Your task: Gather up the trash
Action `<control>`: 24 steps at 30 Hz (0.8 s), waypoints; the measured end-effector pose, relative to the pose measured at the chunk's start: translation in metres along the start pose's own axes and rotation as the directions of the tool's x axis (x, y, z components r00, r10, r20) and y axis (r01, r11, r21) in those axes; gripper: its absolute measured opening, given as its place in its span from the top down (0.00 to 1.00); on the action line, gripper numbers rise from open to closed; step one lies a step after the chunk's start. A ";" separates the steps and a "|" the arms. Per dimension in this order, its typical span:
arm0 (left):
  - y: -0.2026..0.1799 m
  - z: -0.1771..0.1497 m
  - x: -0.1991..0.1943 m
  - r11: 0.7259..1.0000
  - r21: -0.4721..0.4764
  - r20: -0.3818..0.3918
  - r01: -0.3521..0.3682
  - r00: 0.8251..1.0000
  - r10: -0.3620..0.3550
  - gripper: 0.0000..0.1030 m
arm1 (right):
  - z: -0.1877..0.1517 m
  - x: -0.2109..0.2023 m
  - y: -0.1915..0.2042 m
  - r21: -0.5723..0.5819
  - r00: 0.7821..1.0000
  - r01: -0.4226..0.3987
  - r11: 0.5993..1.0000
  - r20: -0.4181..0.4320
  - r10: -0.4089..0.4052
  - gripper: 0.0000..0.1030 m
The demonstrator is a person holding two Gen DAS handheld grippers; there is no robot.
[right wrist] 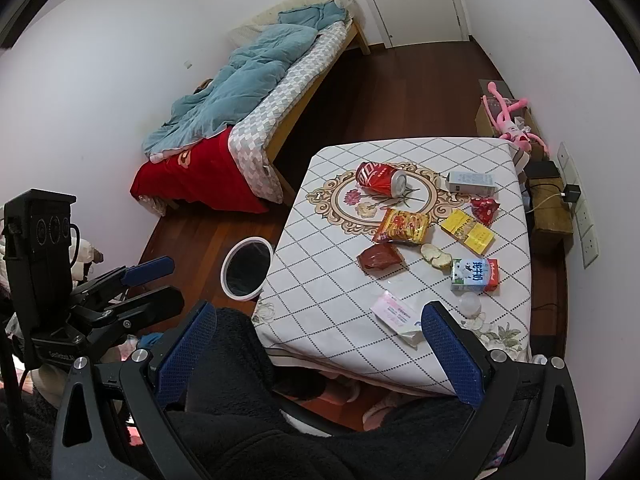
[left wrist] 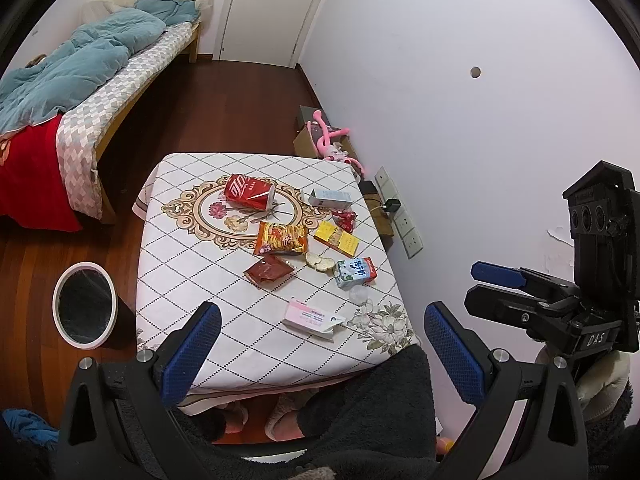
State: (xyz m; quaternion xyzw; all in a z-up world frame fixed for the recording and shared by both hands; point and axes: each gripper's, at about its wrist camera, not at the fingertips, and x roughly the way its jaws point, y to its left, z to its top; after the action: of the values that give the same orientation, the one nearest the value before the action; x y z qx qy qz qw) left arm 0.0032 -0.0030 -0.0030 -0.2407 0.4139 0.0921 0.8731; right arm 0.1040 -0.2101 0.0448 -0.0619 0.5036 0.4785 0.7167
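Observation:
Trash lies on a small table with a white diamond-pattern cloth: a red soda can on its side, an orange snack bag, a dark red wrapper, a yellow packet, a milk carton, a pink-white tissue pack and a pale box. A white-rimmed bin with a black liner stands on the floor left of the table. My left gripper is open and empty, held above the table's near edge. My right gripper is open and empty too, and also shows in the left wrist view.
A bed with a blue duvet and red blanket stands to the left. A white wall with sockets runs along the table's right side. A pink plush toy sits on boxes behind the table. Dark wooden floor leads to a door.

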 end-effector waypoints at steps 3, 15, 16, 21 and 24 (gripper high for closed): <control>-0.002 0.000 0.000 1.000 0.005 -0.002 0.002 1.000 -0.002 0.00 | 0.000 -0.002 -0.001 0.002 1.000 0.002 1.000 0.001 -0.002 0.00; -0.004 0.001 0.003 1.000 0.013 -0.012 -0.006 1.000 0.006 0.00 | -0.002 -0.006 -0.005 0.007 1.000 0.001 1.000 0.014 -0.001 0.00; -0.003 0.001 0.008 1.000 0.011 -0.018 -0.025 1.000 0.025 0.00 | -0.002 -0.006 -0.007 0.014 1.000 0.002 1.000 0.019 -0.002 0.00; 0.006 -0.001 0.063 0.976 0.015 -0.061 -0.215 0.974 0.216 0.00 | -0.006 0.004 -0.026 0.083 0.991 0.121 0.989 0.052 -0.126 0.00; 0.020 -0.010 0.118 0.964 -0.014 -0.160 -0.267 0.952 0.261 0.00 | -0.021 0.034 -0.060 0.181 0.971 0.233 0.955 0.019 -0.240 0.00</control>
State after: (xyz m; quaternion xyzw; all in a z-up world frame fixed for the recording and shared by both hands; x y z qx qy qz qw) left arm 0.0650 0.0044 -0.1058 -0.2050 0.5079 0.1960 0.8134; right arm 0.1368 -0.2331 -0.0151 -0.0478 0.5186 0.3436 0.7815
